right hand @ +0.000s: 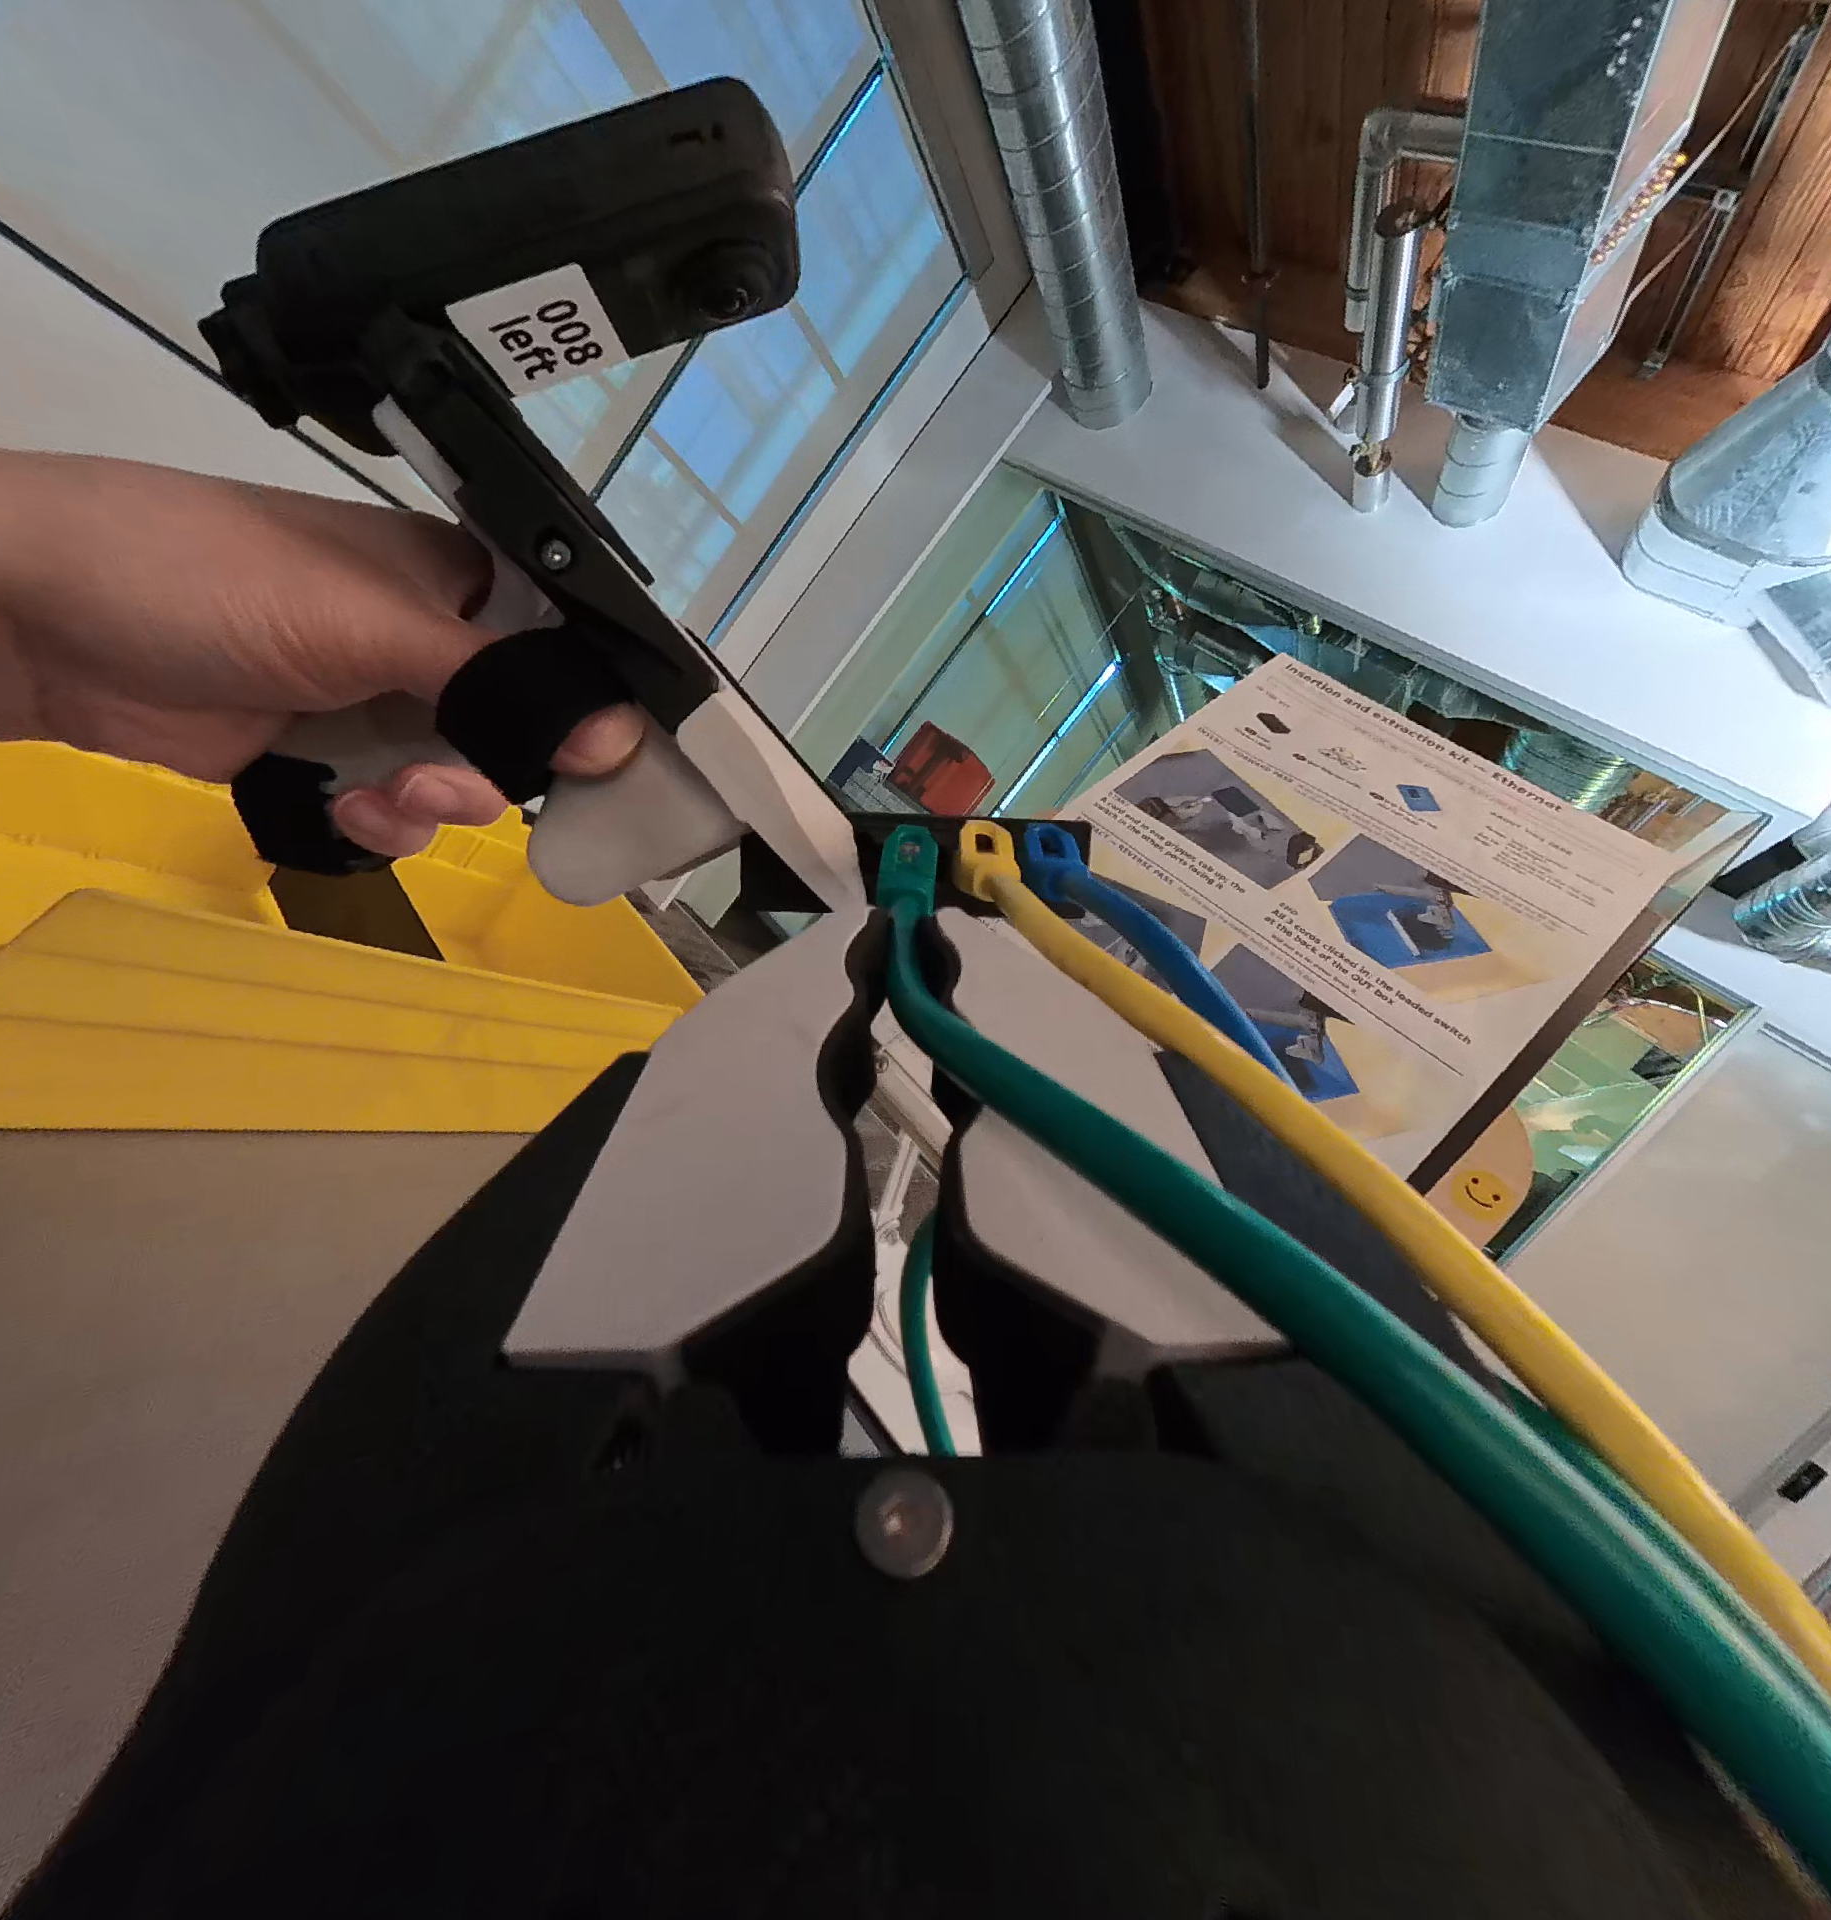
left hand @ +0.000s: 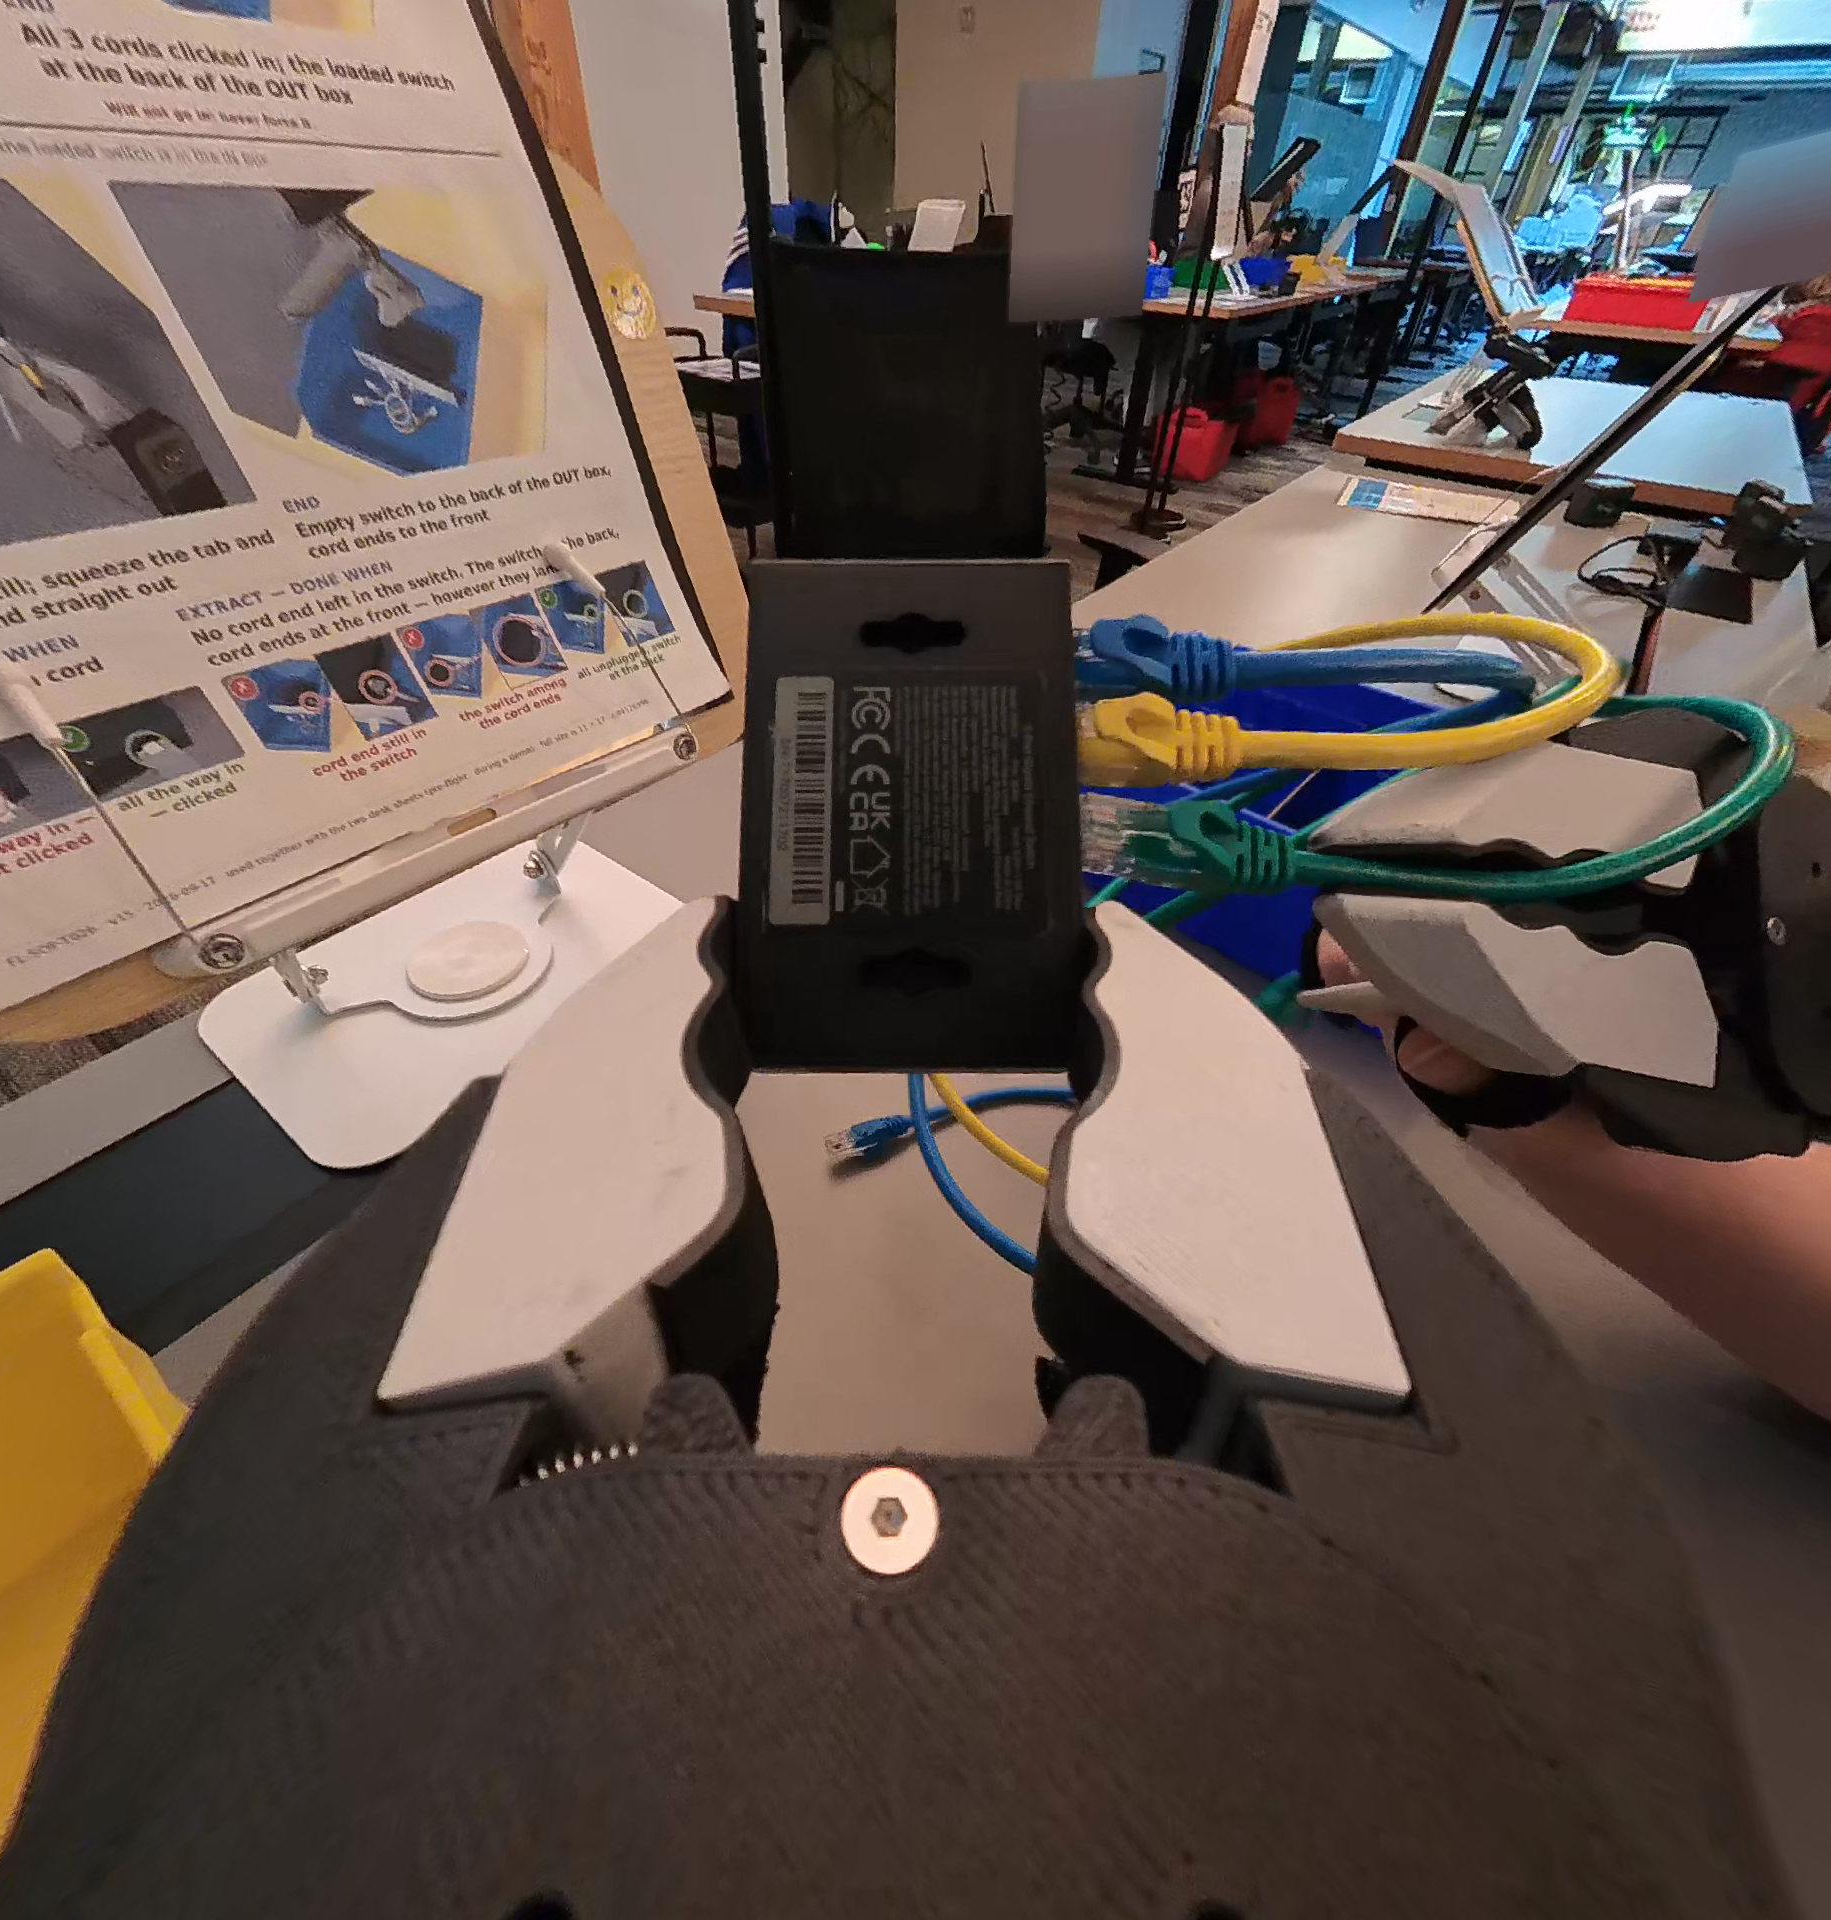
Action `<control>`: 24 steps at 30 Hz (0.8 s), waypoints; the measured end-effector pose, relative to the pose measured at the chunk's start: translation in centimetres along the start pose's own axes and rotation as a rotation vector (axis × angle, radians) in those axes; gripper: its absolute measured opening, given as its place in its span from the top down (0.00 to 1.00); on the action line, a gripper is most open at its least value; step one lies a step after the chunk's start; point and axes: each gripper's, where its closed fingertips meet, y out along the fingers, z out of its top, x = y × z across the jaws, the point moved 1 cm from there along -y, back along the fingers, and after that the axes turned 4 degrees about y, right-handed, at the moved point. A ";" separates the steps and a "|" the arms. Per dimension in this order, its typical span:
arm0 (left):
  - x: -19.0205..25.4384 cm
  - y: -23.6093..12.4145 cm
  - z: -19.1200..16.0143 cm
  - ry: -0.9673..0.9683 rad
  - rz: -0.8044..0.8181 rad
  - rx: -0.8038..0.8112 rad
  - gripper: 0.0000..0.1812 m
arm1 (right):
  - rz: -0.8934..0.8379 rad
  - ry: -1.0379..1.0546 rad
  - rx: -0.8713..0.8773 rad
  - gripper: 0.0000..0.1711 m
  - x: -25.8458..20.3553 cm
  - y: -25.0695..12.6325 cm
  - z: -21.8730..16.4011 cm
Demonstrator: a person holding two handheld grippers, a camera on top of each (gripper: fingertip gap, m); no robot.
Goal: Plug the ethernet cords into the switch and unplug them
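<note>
1. We hold the switch [left hand: 906, 821] in our left tongs [left hand: 906, 997], pinched by its near end w/ the labelled underside toward the camera, lifted above the surface [left hand: 1513, 1507].
2. Blue cord [left hand: 1165, 657] and yellow cord [left hand: 1160, 740] are seated in ports on the switch's right edge.
3. Green cord [left hand: 1217, 847] is at the 3rd port below them; its clear plug tip shows just outside the switch edge, so it's not fully in.
4. Our right tongs [right hand: 903, 940] are pressed together on the green cord just behind its boot. In the left wrist view they come in from the right side.
5. Loose end of the blue cord lies on the surface under the switch, plug free.
6. Bkgd: instruction sheet [left hand: 267, 468] on a stand at left, yellow bin [left hand: 28, 1455] near left, blue bin [left hand: 1243, 914] behind the cords.
</note>
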 end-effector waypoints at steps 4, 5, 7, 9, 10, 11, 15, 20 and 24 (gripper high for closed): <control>0.0 -0.1 0.4 -0.019 0.001 0.029 0.67 | -0.005 0.033 0.002 0.96 0.1 0.1 0.1; 0.0 -0.1 0.4 -0.019 0.003 0.032 0.67 | -0.008 0.035 0.000 0.96 0.1 0.0 0.1; 0.1 -0.1 0.5 -0.020 0.002 0.042 0.67 | -0.009 0.031 0.001 0.96 0.2 0.0 0.2; 0.2 -0.1 0.6 -0.025 -0.002 0.051 0.67 | -0.011 0.036 0.008 0.96 0.3 0.0 0.4; 0.3 -0.1 0.7 -0.028 -0.003 0.055 0.67 | -0.010 0.033 0.008 0.96 0.3 -0.1 0.4; 0.3 -0.1 0.7 -0.029 -0.005 0.056 0.67 | -0.016 0.023 0.008 0.96 0.3 -0.1 0.5; 0.4 -0.1 0.8 -0.017 0.005 0.062 0.67 | -0.024 0.008 -0.003 0.96 0.4 -0.1 0.4; 0.3 -0.3 1.1 0.013 0.030 0.079 0.67 | 0.014 0.063 -0.026 0.96 0.4 0.1 0.5; 0.2 -0.4 1.2 0.057 0.062 0.084 0.67 | 0.028 0.122 -0.046 0.96 0.4 0.4 0.3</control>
